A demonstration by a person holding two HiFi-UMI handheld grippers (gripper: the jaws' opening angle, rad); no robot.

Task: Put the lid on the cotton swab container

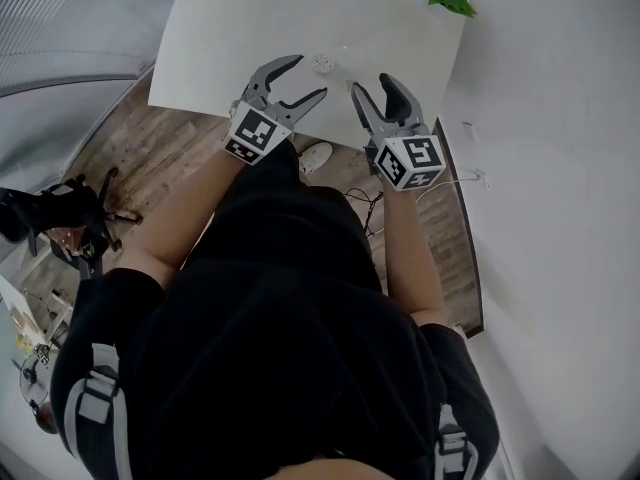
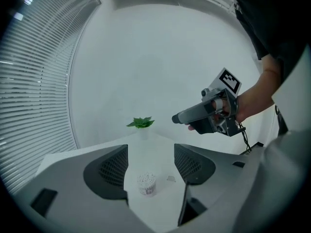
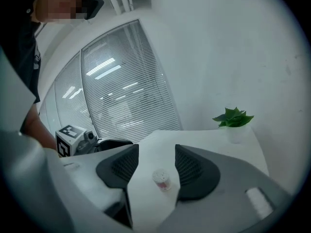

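Black shirt (image 1: 280, 348) seen nearest, low in head view. Left gripper (image 1: 308, 76) and right gripper (image 1: 370, 83) held at table (image 1: 230, 28) edge, jaws of both wide apart, nothing held. Cotton swab container (image 1: 322, 63) stood on table ahead, top open. Small clear thing (image 2: 171, 178) just beside it, likely lid. Lid best gripped by rim, kept flat, set down straight while container is steadied.

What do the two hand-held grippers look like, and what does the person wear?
Both the left gripper and right gripper are grey, with curved jaws and a white cube of black square markers. The person wears a black short-sleeved top.
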